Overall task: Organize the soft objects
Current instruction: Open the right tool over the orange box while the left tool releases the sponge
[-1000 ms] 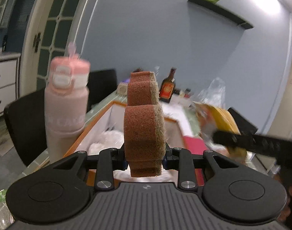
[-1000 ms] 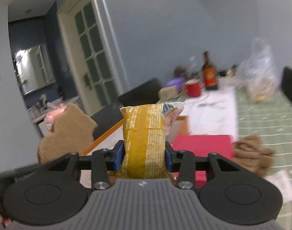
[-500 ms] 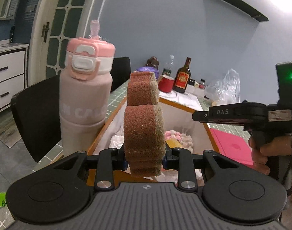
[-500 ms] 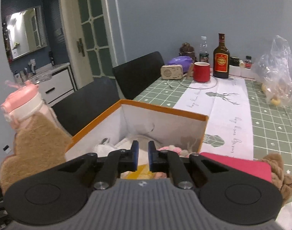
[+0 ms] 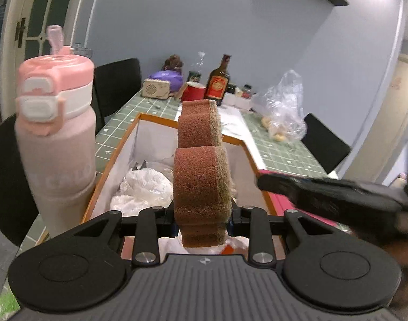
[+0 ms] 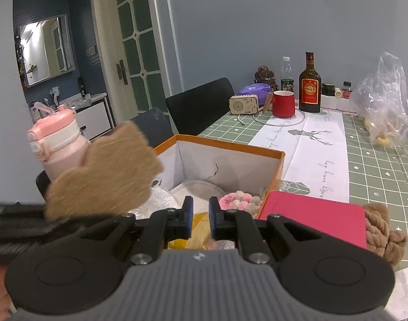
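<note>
Left hand-held gripper (image 5: pixel 203 218) clamps the sponge (image 5: pixel 201 184); right hand-held gripper (image 6: pixel 199 220) has narrowed, empty.

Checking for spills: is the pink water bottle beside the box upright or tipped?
Upright. The pink water bottle stands with its cap on top, beside the orange-rimmed box.

- L gripper (image 5: pixel 202 220): jaws clamped on the brown sponge (image 5: pixel 201 184), which stands upright between the pads; angled slightly down.
- R gripper (image 6: pixel 199 220): jaws nearly together w/ a narrow gap, nothing between them (they reopened a touch after closing); blurred at right in the left-wrist view.
</note>
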`<state>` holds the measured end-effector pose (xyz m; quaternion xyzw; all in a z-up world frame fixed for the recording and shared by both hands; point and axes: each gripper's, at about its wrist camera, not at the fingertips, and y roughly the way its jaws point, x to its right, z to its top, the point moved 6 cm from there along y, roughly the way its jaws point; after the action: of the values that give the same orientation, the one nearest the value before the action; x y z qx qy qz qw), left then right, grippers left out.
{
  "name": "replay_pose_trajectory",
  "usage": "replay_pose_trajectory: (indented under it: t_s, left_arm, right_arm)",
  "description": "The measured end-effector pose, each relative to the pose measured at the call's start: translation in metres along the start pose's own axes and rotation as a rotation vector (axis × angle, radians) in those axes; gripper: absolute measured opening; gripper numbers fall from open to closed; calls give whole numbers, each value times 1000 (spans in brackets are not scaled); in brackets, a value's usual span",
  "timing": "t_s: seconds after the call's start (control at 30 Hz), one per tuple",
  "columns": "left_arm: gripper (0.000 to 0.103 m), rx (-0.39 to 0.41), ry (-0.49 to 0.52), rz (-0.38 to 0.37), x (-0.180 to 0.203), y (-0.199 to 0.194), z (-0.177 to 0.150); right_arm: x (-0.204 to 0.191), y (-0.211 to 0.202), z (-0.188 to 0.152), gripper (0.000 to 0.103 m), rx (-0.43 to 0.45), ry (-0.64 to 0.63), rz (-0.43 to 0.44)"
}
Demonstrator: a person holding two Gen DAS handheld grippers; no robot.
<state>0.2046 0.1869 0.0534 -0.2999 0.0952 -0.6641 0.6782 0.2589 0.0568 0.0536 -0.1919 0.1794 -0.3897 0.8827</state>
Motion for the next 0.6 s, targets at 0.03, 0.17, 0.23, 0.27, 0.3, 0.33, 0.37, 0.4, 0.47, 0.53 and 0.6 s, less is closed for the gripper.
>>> replay_pose_trajectory:
  t_s: [0.03,0.17,0.23,0.27,0.3,0.33,0.37,0.4,0.47,0.53,0.6]
  left_arm:
    - [35,-2,3,15,0,5,4]
    - [35,4,18,49,0,21,16]
    - [35,-4,25,53,1,30,20]
    - [38,-8,26,60,1,32,20]
    - [56,-10,20,92,-2,36,19]
    - [71,-14,20,144,-3,39,19]
    - [97,-9,36,202,-4,40,19]
    - [99,24,64,249,-3,39,18]
    - [100,113,115,290,0,29,14]
    - [100,131,136,289,4,22,10]
    - [100,105,134,269,7,16,7]
  right_arm:
    - [0,-2,0,11,4,-2,-2]
    - [1,-13,-2,11,15,-17,-17]
    - [3,-18,-4,11,19,-23,-26]
    - [5,-21,-5,11,22,-26,-30]
    - [6,-23,-6,12,24,-24,-33]
    - [8,-25,-7,12,20,-22,-35]
    - [10,-27,-9,12,15,-15,-36]
    - [12,-30,-10,12,18,-3,-36]
    - [15,-37,-14,14,29,11,-28]
    - [17,-42,-18,19,35,18,-28]
    - [19,-45,-20,21,38,20,-36]
